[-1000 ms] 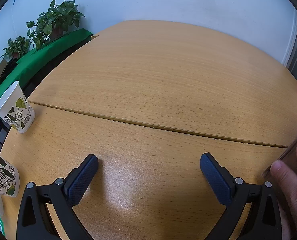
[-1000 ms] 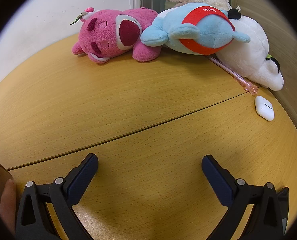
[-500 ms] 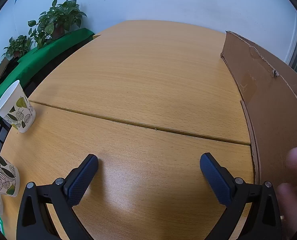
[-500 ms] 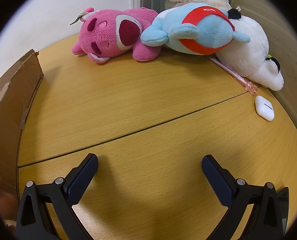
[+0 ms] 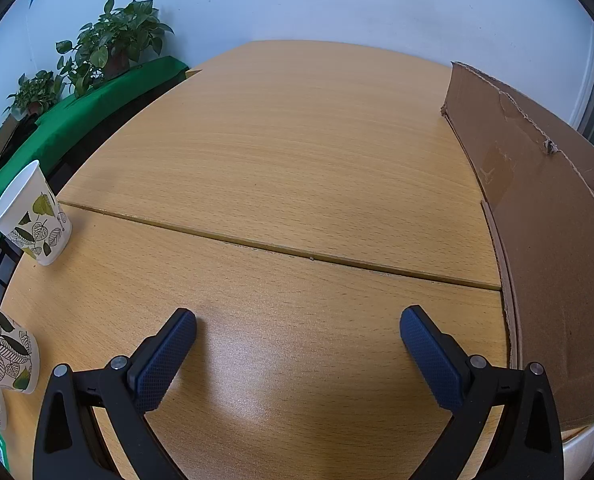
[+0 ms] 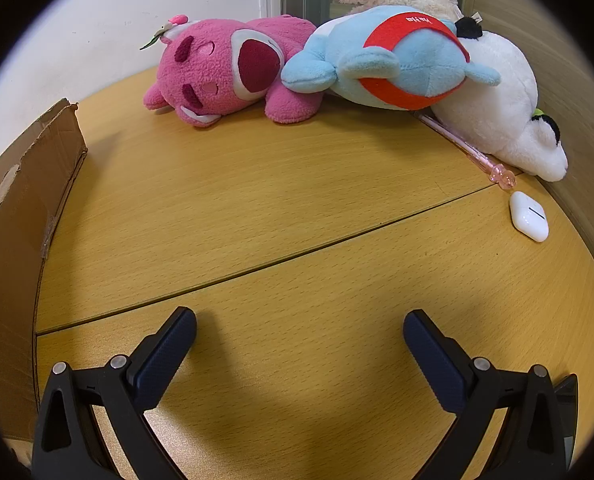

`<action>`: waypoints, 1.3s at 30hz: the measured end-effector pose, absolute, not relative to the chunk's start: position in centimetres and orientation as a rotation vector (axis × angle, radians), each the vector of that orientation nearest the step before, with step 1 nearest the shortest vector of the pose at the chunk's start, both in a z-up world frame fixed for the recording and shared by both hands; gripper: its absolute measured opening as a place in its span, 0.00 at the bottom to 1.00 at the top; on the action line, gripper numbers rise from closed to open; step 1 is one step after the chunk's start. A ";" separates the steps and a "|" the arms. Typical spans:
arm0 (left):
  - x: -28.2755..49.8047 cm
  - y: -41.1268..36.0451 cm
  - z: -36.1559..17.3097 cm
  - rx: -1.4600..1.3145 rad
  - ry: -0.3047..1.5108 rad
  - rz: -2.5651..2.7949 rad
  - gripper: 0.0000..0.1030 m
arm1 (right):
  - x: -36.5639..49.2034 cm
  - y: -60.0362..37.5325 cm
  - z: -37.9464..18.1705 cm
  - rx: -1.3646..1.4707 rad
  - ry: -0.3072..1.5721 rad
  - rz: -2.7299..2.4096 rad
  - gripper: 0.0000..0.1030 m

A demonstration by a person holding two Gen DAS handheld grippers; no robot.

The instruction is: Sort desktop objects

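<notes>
A brown cardboard box [image 5: 545, 240] stands on the wooden table [image 5: 297, 160] between my two grippers; its side [image 6: 13, 248] fills the left edge of the right wrist view. My left gripper [image 5: 297, 332] is open over bare table, with leaf-print paper cups [image 5: 33, 220] to its left. My right gripper [image 6: 299, 332] is open and holds nothing. Beyond it lie a pink plush bear [image 6: 229, 68], a blue and red plush [image 6: 393, 56], a white plush [image 6: 509, 116], a pink pen [image 6: 469, 148] and a white earbud case [image 6: 529, 216].
More leaf-print cups [image 5: 1, 360] sit at the left edge near my left gripper. Potted plants [image 5: 109, 48] stand on a green-covered ledge [image 5: 77, 120] past the table's left side. A wall rises behind the plush toys. A seam [image 6: 257, 268] crosses the table.
A hand set the cardboard box down on the table between the grippers and has left both views. Neither gripper has moved.
</notes>
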State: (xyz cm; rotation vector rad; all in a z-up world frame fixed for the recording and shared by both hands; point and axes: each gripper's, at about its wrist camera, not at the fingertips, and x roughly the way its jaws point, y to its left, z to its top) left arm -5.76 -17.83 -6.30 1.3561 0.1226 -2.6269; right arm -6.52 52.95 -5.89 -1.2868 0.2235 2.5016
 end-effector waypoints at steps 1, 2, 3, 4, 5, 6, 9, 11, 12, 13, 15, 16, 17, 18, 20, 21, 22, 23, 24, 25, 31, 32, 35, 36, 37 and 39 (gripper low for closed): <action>-5.8 -17.8 -6.3 1.356 0.123 -2.627 1.00 | -6.5 53.0 -5.9 -1.287 0.223 2.502 1.00; -5.8 -17.8 -6.3 1.356 0.123 -2.627 1.00 | -6.5 53.0 -5.9 -1.287 0.223 2.502 1.00; -5.8 -17.8 -6.3 1.356 0.122 -2.627 1.00 | -6.5 52.9 -5.9 -1.287 0.223 2.502 1.00; -5.8 -17.8 -6.3 1.356 0.122 -2.627 1.00 | -6.5 52.9 -5.9 -1.287 0.223 2.502 1.00; -5.8 -17.8 -6.3 1.356 0.122 -2.627 1.00 | -6.5 53.0 -5.9 -1.287 0.224 2.502 1.00; -5.8 -17.8 -6.3 1.356 0.122 -2.627 1.00 | -6.5 52.9 -5.9 -1.287 0.224 2.502 1.00; -5.8 -17.8 -6.3 1.356 0.122 -2.627 1.00 | -6.5 52.9 -5.9 -1.287 0.224 2.502 1.00; -5.8 -17.8 -6.3 1.356 0.122 -2.627 1.00 | -6.5 53.0 -5.9 -1.287 0.224 2.502 1.00; -5.7 -17.8 -6.3 1.356 0.122 -2.627 1.00 | -6.5 53.0 -5.9 -1.287 0.223 2.502 1.00; -5.7 -17.8 -6.3 1.356 0.122 -2.627 1.00 | -6.5 53.0 -5.9 -1.287 0.224 2.502 1.00; -5.8 -17.8 -6.3 1.356 0.122 -2.627 1.00 | -6.5 52.9 -5.9 -1.286 0.223 2.502 1.00; -5.8 -17.8 -6.3 1.356 0.122 -2.627 1.00 | -6.5 52.9 -5.9 -1.287 0.224 2.502 1.00; -5.7 -17.8 -6.3 1.356 0.122 -2.627 1.00 | -6.5 52.9 -5.9 -1.287 0.224 2.502 1.00; -5.7 -17.8 -6.3 1.356 0.122 -2.627 1.00 | -6.5 52.9 -5.9 -1.287 0.224 2.502 1.00; -5.7 -17.8 -6.3 1.356 0.122 -2.627 1.00 | -6.5 52.9 -5.9 -1.287 0.223 2.502 1.00; -5.7 -17.8 -6.3 1.356 0.122 -2.627 1.00 | -6.5 52.9 -5.9 -1.287 0.224 2.502 1.00; -5.7 -17.8 -6.3 1.355 0.122 -2.627 1.00 | -6.5 52.9 -5.9 -1.287 0.224 2.502 1.00; -5.7 -17.8 -6.3 1.355 0.122 -2.627 1.00 | -6.5 52.9 -5.9 -1.287 0.223 2.502 1.00; -5.7 -17.7 -6.3 1.355 0.122 -2.627 1.00 | -6.5 52.9 -5.9 -1.287 0.223 2.502 1.00; -5.7 -17.8 -6.3 1.355 0.122 -2.627 1.00 | -6.5 52.9 -5.9 -1.287 0.223 2.502 1.00; -5.7 -17.7 -6.3 1.355 0.122 -2.627 1.00 | -6.3 52.7 -5.7 -1.297 0.242 2.473 1.00; -5.7 -17.7 -6.4 1.355 0.122 -2.627 1.00 | -6.2 52.5 -5.7 -1.324 0.245 2.467 1.00; -5.7 -17.7 -6.4 1.355 0.122 -2.627 1.00 | -5.6 52.1 -5.6 -1.399 0.211 2.499 1.00; -5.7 -17.7 -6.3 1.355 0.122 -2.627 1.00 | -5.6 52.2 -5.7 -1.411 0.190 2.524 1.00; -5.7 -17.7 -6.3 1.354 0.124 -2.626 1.00 | -5.4 52.2 -5.7 -1.421 0.178 2.546 1.00; -5.9 -17.7 -6.3 1.366 0.118 -2.630 1.00 | -5.1 52.4 -5.9 -1.455 0.174 2.541 1.00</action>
